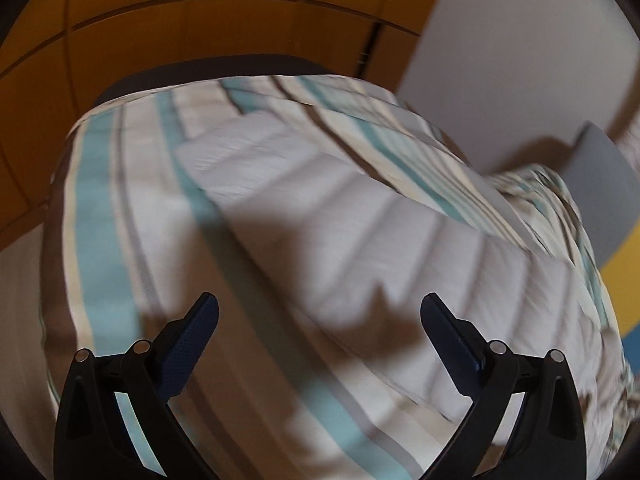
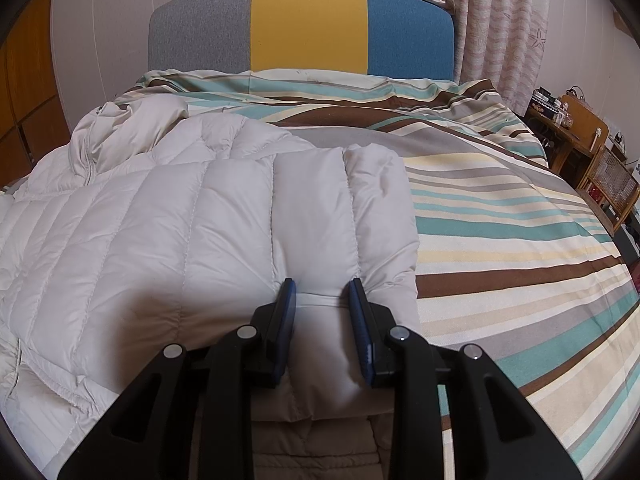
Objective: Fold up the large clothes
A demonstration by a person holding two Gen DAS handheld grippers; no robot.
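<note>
While one white quilted down jacket lies spread across the bed's left side, the right gripper pinches a fold of it near the bed's near edge, both pads pressing into the padding. One left gripper hangs with jaws wide apart and nothing between them above the jacket, its view blurred. One striped duvet cover carries the jacket. Beyond stand one grey, yellow and blue headboard, patterned curtains and a cluttered wooden side table at the bed's far right corner.
</note>
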